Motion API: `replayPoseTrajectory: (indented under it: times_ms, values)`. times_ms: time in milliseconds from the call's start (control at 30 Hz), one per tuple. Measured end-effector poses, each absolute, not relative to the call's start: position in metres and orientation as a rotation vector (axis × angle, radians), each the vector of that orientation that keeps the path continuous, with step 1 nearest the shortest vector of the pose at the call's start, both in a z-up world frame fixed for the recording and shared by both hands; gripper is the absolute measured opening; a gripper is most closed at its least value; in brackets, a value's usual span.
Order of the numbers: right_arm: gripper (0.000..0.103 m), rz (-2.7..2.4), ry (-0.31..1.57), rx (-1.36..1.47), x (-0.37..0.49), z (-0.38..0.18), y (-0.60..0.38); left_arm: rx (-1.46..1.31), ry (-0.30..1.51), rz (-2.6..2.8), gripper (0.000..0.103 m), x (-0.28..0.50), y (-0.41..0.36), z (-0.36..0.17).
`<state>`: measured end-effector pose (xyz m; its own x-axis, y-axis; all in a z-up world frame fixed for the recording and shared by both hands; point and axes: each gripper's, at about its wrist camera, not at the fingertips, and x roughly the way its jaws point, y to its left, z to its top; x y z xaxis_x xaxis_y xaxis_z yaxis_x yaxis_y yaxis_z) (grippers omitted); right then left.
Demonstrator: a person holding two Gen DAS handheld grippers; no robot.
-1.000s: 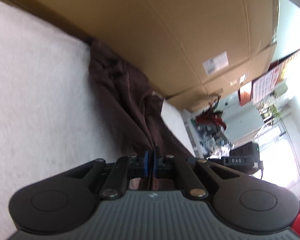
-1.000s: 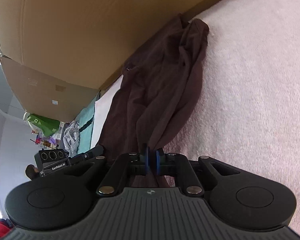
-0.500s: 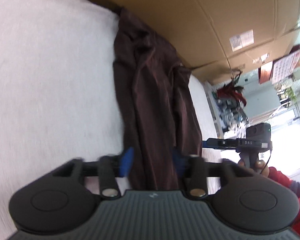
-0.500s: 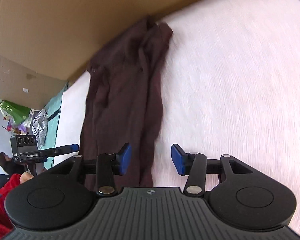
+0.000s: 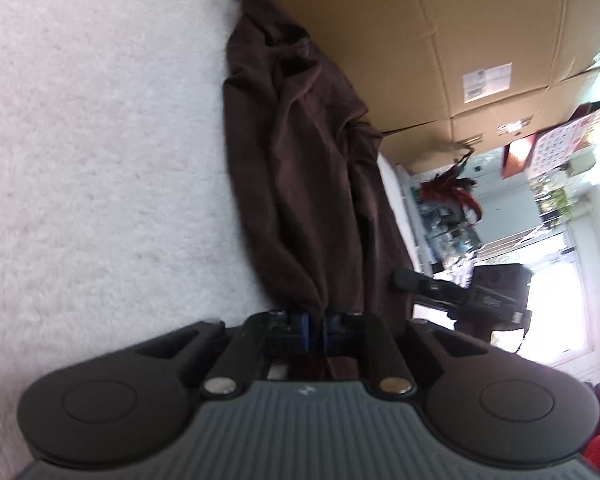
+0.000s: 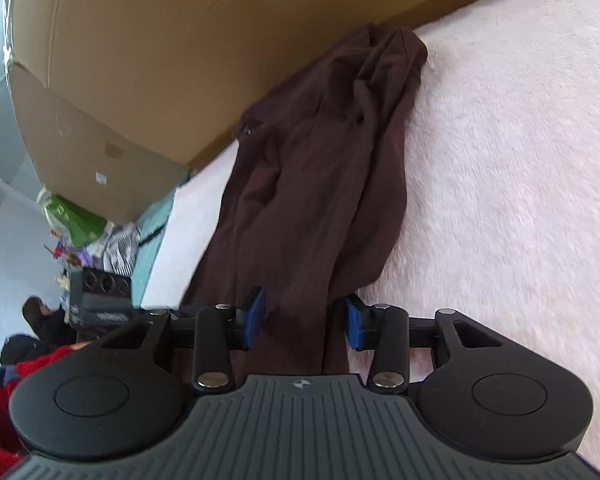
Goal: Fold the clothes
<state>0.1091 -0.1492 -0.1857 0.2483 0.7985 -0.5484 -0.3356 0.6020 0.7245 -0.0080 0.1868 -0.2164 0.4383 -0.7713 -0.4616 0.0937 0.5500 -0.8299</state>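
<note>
Two grippers angled down at our brown garment (image 5: pixel 300 168): left gripper (image 5: pixel 316 330) closing, pinching it; right gripper (image 6: pixel 306 316) closing, pads apart. It lay bunched beside the cardboard box (image 5: pixel 420 40).

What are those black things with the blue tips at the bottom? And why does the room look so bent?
Those are two grabber tools, like big tongs. A person holds one in each hand, and each has a small camera looking along its fingers. That round lens bends the picture.

One picture comes from the left gripper, the other from the right gripper. A long dark brown garment lies on a fluffy pale blanket, beside big cardboard boxes.

The left tool's blue fingers are closing, nearly together, pinching a fold of the cloth. The right tool's fingers are closing too, but are further apart, with the cloth's near end between them.
</note>
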Motion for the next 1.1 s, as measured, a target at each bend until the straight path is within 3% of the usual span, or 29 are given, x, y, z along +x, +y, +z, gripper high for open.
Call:
replayPoseTrajectory:
  times_ms: [67,233,300,333,467,533,567,600,633,667,1100]
  values:
    - [0.014,0.808,1.089,0.527,0.110,-0.187,-0.150,-0.810,0.960,-0.633,0.001,-0.014,0.184,-0.212]
    - [0.012,0.862,1.211,0.602,0.095,-0.192,-0.162,-0.835,0.943,-0.643,0.001,-0.028,0.175,-0.209]
    - [0.017,0.862,1.213,0.619,0.090,-0.194,-0.165,-0.827,0.959,-0.626,0.008,-0.027,0.174,-0.216]
    - [0.019,0.862,1.214,0.627,0.088,-0.195,-0.167,-0.844,0.962,-0.629,0.009,-0.026,0.176,-0.218]
    - [0.042,0.831,1.213,0.694,0.091,-0.193,-0.174,-0.868,0.978,-0.636,0.009,-0.024,0.180,-0.219]
    - [0.047,0.835,1.178,0.692,0.093,-0.190,-0.173,-0.885,0.969,-0.629,0.008,-0.023,0.180,-0.218]
    - [0.046,0.832,1.167,0.694,0.095,-0.190,-0.171,-0.896,0.963,-0.625,0.007,-0.022,0.180,-0.218]
    - [0.034,0.815,1.168,0.706,0.100,-0.190,-0.170,-0.904,0.946,-0.625,0.000,-0.022,0.180,-0.215]
    - [0.018,0.799,1.169,0.718,0.104,-0.189,-0.169,-0.910,0.921,-0.627,0.000,-0.022,0.180,-0.210]
    - [0.010,0.783,1.171,0.730,0.109,-0.189,-0.167,-0.919,0.892,-0.638,0.000,-0.021,0.180,-0.204]
    - [0.009,0.896,0.952,0.706,0.191,-0.114,-0.156,-0.962,0.644,-0.610,0.000,0.049,0.211,-0.150]
